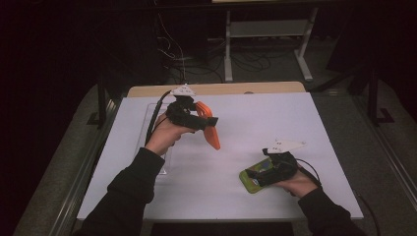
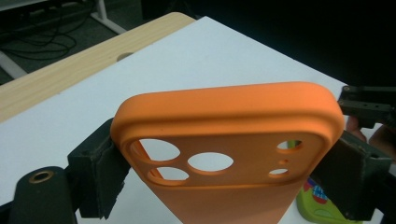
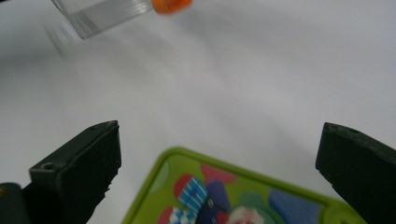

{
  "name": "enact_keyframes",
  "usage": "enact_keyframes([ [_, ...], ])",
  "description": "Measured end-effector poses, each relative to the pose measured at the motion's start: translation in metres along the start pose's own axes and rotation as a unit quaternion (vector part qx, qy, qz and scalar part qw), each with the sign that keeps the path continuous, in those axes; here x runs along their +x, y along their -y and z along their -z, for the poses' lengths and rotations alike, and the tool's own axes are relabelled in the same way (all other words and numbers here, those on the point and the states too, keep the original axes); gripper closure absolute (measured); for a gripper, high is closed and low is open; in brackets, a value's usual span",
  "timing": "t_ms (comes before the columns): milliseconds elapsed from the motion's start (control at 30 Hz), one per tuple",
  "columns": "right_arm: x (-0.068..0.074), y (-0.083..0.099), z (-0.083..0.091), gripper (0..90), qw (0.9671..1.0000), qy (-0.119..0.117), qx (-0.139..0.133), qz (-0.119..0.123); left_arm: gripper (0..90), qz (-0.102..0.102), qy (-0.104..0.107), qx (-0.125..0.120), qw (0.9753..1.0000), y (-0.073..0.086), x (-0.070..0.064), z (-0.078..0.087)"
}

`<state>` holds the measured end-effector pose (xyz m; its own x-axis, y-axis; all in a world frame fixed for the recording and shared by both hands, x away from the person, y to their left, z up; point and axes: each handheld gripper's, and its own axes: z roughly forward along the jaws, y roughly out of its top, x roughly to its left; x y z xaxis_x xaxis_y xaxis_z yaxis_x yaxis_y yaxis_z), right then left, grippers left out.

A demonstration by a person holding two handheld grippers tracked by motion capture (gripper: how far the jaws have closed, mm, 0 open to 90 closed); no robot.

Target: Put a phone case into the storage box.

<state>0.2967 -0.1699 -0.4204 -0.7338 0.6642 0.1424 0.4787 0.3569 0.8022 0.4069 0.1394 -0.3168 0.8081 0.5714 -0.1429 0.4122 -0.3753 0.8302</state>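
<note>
Orange phone case [image 2: 229,140], matte, rounded corners, pinched in left claw [image 2: 224,172]

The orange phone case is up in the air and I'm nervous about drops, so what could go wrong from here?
1. The left gripper clamps the orange phone case only by its side edges near the camera end, so it could pivot or slip out.
2. The right gripper hangs open over the green phone case, jaws wide apart; closing off-centre might push it across the white table.
</note>
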Motion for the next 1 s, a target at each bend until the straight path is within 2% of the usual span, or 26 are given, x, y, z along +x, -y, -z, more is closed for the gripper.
enact_keyframes([
  [67,-0.001,0.006,0.003,0.0,1.0,0.006,0.001,-0.001,13.4,0.004,-0.004,-0.006,1.0,-0.002,0.002,0.003],
  [200,-0.004,0.019,0.009,0.0,0.9999,0.014,0.001,0.003,13.5,0.001,-0.013,-0.008,0.9999,-0.005,0.007,0.012],
  [267,-0.005,0.023,0.012,0.0,0.9998,0.016,0.003,-0.006,13.6,-0.004,-0.019,-0.009,0.9998,-0.006,0.01,0.016],
  [367,-0.007,0.028,0.016,0.0,0.9998,0.021,0.002,-0.001,13.6,-0.008,-0.029,-0.009,0.9995,-0.009,0.015,0.024],
  [433,-0.008,0.03,0.018,0.0,0.9997,0.022,0.0,-0.008,13.6,-0.006,-0.038,-0.012,0.9992,-0.011,0.019,0.029],
  [800,-0.009,0.031,0.02,0.0,0.9996,0.027,0.0,-0.01,13.7,-0.004,-0.078,-0.017,0.9968,-0.024,0.044,0.051],
  [1000,-0.009,0.031,0.02,0.0,0.9996,0.027,-0.002,-0.008,13.7,-0.01,-0.11,-0.014,0.9938,-0.03,0.063,0.06],
])
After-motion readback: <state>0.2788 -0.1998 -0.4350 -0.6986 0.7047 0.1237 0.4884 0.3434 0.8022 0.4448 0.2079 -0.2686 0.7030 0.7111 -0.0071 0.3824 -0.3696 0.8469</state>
